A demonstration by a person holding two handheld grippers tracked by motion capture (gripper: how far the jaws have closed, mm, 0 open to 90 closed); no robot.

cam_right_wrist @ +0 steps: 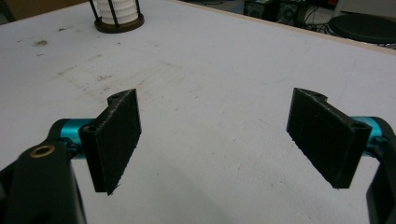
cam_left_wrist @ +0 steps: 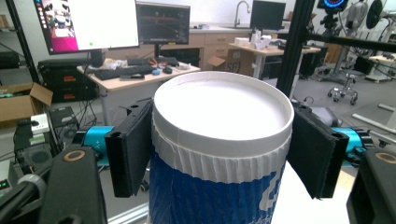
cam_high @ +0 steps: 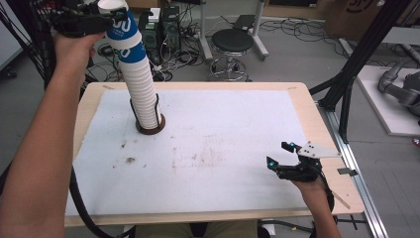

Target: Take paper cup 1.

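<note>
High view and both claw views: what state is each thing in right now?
Tall stack of white ribbed paper cups: leaning, base in the round brown holder.
Top blue-and-white paper cup: clamped at the rim.
Left claw: shut on the top cup.
Right claw: open, empty, over the white table cover.

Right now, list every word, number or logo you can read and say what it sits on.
Top cup: white marks on its blue band, perhaps "00", cut off, not readable as a word.
Same cup between the left gripper's pads: a white shape, cut off, unreadable.
Monitors: screen content too small to read.
Nothing else bears legible text.
</note>
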